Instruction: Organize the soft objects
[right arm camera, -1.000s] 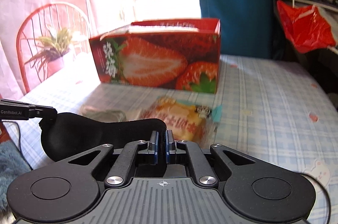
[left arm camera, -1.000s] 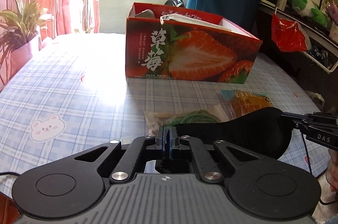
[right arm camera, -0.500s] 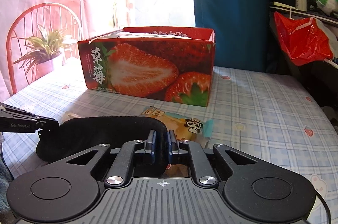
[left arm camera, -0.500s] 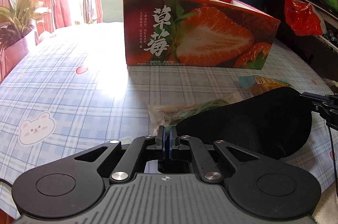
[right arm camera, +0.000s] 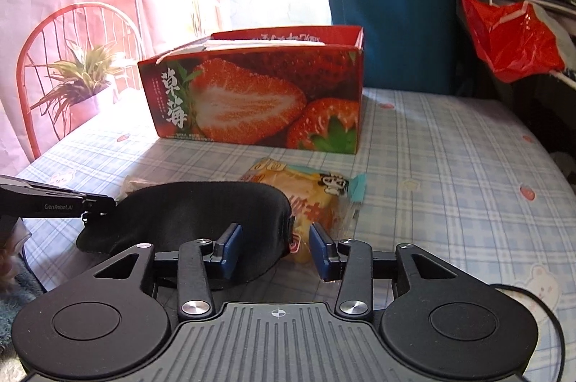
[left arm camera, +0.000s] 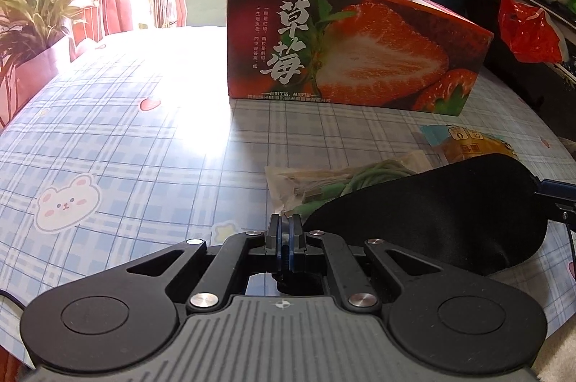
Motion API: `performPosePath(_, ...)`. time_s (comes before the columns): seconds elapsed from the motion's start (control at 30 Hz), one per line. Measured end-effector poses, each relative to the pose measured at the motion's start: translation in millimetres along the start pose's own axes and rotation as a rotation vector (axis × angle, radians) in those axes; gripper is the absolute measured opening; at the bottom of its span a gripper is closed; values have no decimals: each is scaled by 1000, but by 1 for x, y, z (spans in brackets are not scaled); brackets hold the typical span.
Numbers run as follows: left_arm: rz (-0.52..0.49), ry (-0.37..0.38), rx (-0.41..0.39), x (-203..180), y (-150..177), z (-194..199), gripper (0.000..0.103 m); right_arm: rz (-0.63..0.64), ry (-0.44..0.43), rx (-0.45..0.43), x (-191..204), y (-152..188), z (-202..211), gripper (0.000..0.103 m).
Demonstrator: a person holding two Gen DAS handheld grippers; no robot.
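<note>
Holding one black eye mask point(left arm camera: 432, 216), left tool point(left arm camera: 287, 230) clamped, right tool point(right arm camera: 275, 247) spread

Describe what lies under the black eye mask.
Under the black eye mask: part of a yellow snack packet and a clear bag of green cord; their covered portions are hidden.

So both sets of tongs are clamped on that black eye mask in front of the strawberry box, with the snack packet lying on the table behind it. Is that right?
Not quite. Only the left tongs are clamped on the black eye mask. The right wrist view shows the right tongs open, their blue pads either side of the mask's end. The rest holds: the strawberry box stands behind, and the snack packet lies on the table.
</note>
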State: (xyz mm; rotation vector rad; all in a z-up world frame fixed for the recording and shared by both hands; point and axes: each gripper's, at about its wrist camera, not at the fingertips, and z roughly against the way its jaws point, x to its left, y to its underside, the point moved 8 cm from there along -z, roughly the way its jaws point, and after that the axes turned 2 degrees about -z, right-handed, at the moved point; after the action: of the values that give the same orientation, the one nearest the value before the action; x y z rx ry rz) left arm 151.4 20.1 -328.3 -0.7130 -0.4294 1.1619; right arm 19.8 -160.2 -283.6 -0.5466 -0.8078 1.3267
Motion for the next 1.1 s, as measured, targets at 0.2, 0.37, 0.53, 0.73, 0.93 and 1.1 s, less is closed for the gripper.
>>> performPosePath(0.2, 11, 13, -5, 1, 1, 1, 5, -33, -19, 34, -1, 2, -13, 21)
performPosePath(0.37, 84, 52, 0, 10, 1, 3, 13, -14, -3, 42, -1, 4, -12, 12)
performPosePath(0.53, 289, 99, 4, 40, 1, 18, 55, -20, -1, 39, -4, 5, -12, 11)
performPosePath(0.73, 394, 155, 88, 46, 9, 20, 57, -19, 0, 40, -5, 6, -13, 11)
performPosePath(0.93, 261, 159, 116, 20, 10, 18, 57, -22, -2, 42, -6, 7, -14, 11)
performPosePath(1.1, 147, 122, 113, 3, 11, 16, 57, -20, -3, 48, -5, 7, -15, 11)
